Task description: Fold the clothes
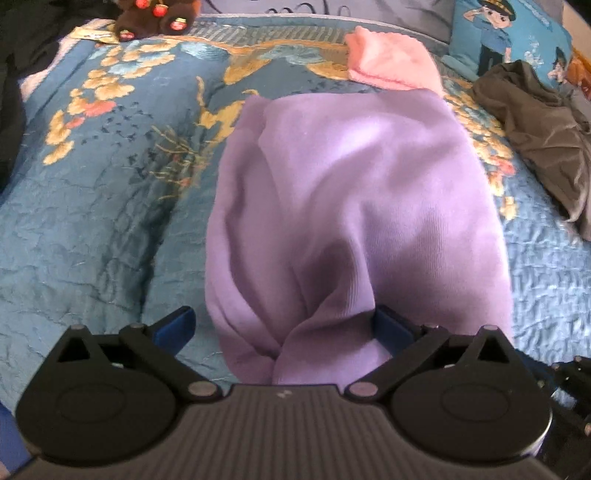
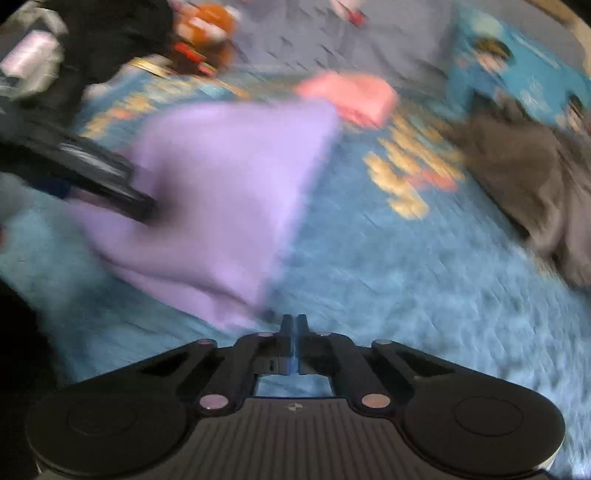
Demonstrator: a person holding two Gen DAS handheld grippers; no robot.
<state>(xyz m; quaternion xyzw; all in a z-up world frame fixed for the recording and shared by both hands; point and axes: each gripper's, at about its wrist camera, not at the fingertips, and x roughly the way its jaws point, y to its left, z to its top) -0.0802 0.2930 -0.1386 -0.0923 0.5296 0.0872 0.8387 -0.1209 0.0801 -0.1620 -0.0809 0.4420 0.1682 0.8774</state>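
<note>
At the far left of the left wrist view, a dark brown plush toy [image 1: 155, 18] with red-spotted paws sits at the head of the bed. The bed is spread with a quilted blue bedspread [image 1: 92, 221], crinkled in texture and printed with gold and coral blossoms. In the middle lies the lilac garment [image 1: 351, 192], a soft, finely ribbed knit folded into a long rounded shape that runs away from the camera. Its near end bunches into deep, shadowed creases between the fingers of the left hand-held gripper [image 1: 284, 328], whose blue-padded jaws stand spread wide on either side of the cloth, not pressing on it. Beyond the lilac piece rests a folded pink cloth [image 1: 391, 59], fuzzy like terry. To the right, a crumpled grey-brown garment [image 1: 535, 136] lies in a loose heap, with a blue cartoon-print pillow [image 1: 509, 40] behind it.

The right wrist view is blurred. There the left tool shows as a dark bar at the left, meeting the lilac fabric [image 2: 229, 177], which slopes like a flat wedge on the bedspread. The right hand-held gripper [image 2: 294, 325] has its jaws closed tight together with nothing visible between them, just beside the garment's near corner, over bare blue quilting.
</note>
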